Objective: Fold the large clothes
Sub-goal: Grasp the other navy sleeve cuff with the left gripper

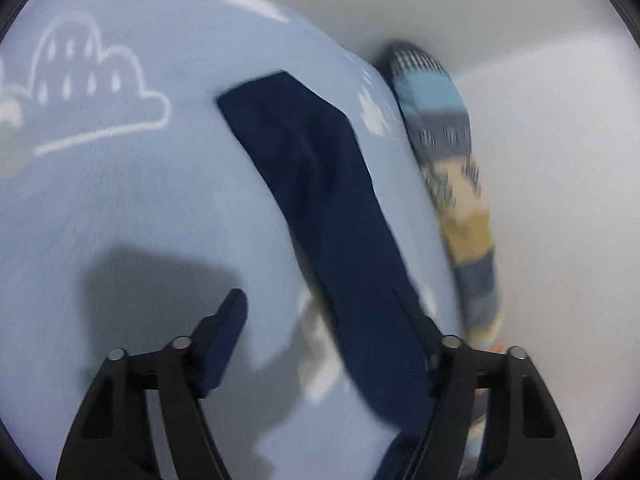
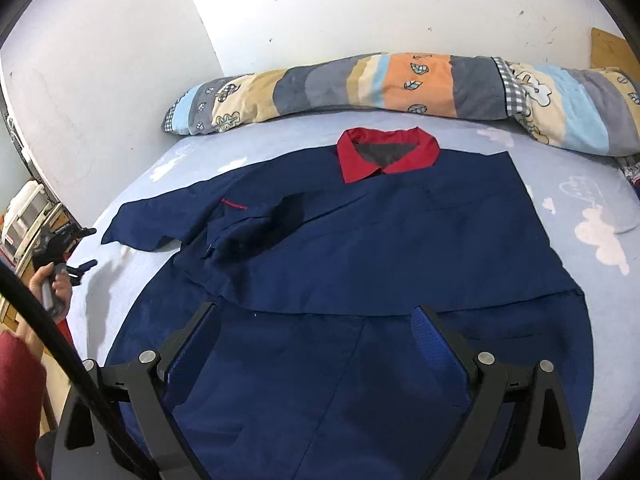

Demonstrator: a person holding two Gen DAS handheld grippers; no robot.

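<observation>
Your navy work jacket (image 2: 360,248) lay flat on the bed, collar away from you and hem toward you, so its long axis ran from your right gripper (image 2: 316,340) up toward the bolster. The red collar (image 2: 386,158) sat open at the far end, just short of the patchwork bolster (image 2: 400,86) that stretched along the wall side of the bed. One sleeve (image 2: 160,222) reached out to your left across the sheet, its cuff end square and flat; the other side of the jacket looked folded in, giving a straight edge on your right. In the left wrist view that sleeve (image 1: 320,208) ran as a dark band from near the fingers away toward the top of the frame, though that picture was blurred. The pale blue bedsheet (image 2: 592,280) carried white cloud prints, and one outlined rain cloud (image 1: 96,92) showed large in the left view. Plain white walls (image 2: 120,60) met in a corner behind the bolster, and some cluttered shelving (image 2: 28,216) stood off the bed's left side. Your right gripper hung low over the lower front of the jacket with its fingers spread wide, pinching nothing. Your left gripper (image 1: 328,320) was spread as well, one finger over bare sheet and the other over the sleeve. Your left hand (image 2: 56,284) gripped its handle beside the bed edge, red-sleeved forearm (image 2: 20,384) below it.
</observation>
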